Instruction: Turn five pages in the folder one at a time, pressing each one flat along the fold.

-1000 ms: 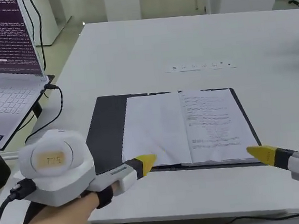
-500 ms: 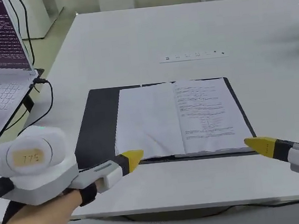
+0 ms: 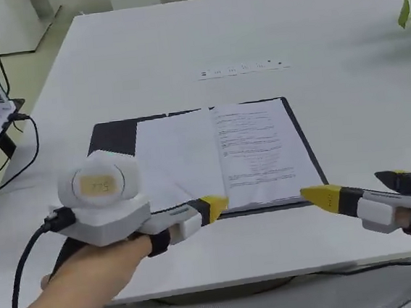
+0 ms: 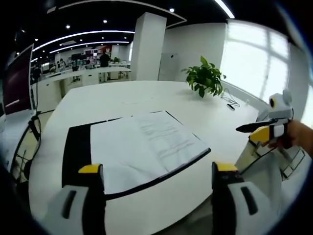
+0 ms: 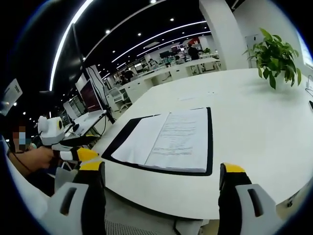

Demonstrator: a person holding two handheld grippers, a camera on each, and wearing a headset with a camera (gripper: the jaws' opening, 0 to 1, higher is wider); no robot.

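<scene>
Black folder (image 3: pixel 111 140) ×1, lying open | left gripper (image 4: pixel 156 169) released, empty | right gripper (image 5: pixel 161 167) released, empty

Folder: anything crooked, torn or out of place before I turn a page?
Nothing stands out. The folder lies open and flat on the table, its pages squared inside the black cover, no tears visible. The left gripper and right gripper are open, short of its near edge, touching nothing.
</scene>
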